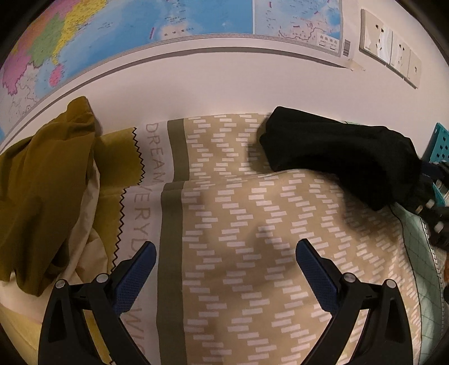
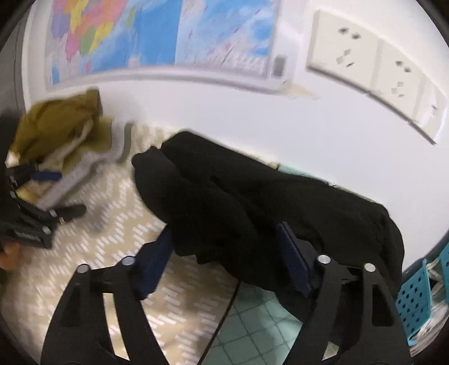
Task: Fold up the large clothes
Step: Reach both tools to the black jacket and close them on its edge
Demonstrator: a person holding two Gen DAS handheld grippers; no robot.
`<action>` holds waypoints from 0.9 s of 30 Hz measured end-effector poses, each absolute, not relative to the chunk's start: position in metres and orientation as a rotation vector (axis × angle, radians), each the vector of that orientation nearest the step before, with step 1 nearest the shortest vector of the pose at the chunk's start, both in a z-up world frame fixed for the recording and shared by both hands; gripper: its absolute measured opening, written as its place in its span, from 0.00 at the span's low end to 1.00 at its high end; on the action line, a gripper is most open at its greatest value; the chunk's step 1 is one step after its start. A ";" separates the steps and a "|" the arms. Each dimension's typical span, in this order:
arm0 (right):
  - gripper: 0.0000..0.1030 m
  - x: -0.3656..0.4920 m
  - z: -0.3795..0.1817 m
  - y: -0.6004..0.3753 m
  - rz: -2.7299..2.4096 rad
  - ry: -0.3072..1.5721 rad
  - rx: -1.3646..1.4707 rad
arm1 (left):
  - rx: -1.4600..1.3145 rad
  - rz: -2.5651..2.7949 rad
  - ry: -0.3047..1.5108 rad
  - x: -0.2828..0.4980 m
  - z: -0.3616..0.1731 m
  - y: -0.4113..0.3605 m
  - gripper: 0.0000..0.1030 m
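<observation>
A black garment (image 1: 345, 153) lies bunched at the far right of the patterned beige bedspread (image 1: 252, 224), against the wall. My left gripper (image 1: 224, 250) is open and empty, low over the bedspread, well short of the garment. In the right wrist view the black garment (image 2: 252, 202) fills the middle. My right gripper (image 2: 224, 238) is open, its blue fingers (image 2: 291, 252) on either side of the garment's near fold. The left gripper (image 2: 42, 196) shows at the left edge of that view.
An olive-yellow garment (image 1: 47, 179) is heaped at the far left over cream cloth. A map (image 1: 140, 25) and wall sockets (image 1: 390, 45) are on the white wall behind. A teal perforated basket (image 2: 418, 300) stands at the right. Green checked sheet (image 2: 252, 317) shows under the bedspread's edge.
</observation>
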State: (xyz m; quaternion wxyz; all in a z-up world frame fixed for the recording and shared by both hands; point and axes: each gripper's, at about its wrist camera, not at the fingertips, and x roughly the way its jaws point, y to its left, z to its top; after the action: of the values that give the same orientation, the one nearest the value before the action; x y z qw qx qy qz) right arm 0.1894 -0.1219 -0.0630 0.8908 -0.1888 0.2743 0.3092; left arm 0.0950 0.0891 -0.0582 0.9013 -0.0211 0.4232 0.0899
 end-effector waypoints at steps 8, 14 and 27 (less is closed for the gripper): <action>0.26 0.203 -0.071 -0.108 0.639 0.595 -0.425 | 0.010 0.203 0.859 0.107 -0.057 0.101 0.94; 0.23 0.174 0.045 -0.177 0.629 0.347 -0.226 | 0.168 0.113 0.693 0.129 -0.024 0.091 0.93; 0.22 0.166 0.128 -0.267 0.528 0.240 -0.028 | 0.408 -0.490 0.427 0.140 -0.011 -0.032 0.94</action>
State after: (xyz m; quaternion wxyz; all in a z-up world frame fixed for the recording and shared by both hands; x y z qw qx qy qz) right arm 0.1662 -0.2672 0.1276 0.9582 -0.0138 0.1184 0.2601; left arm 0.1398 -0.0318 -0.0108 0.9272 0.1991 0.2084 -0.2392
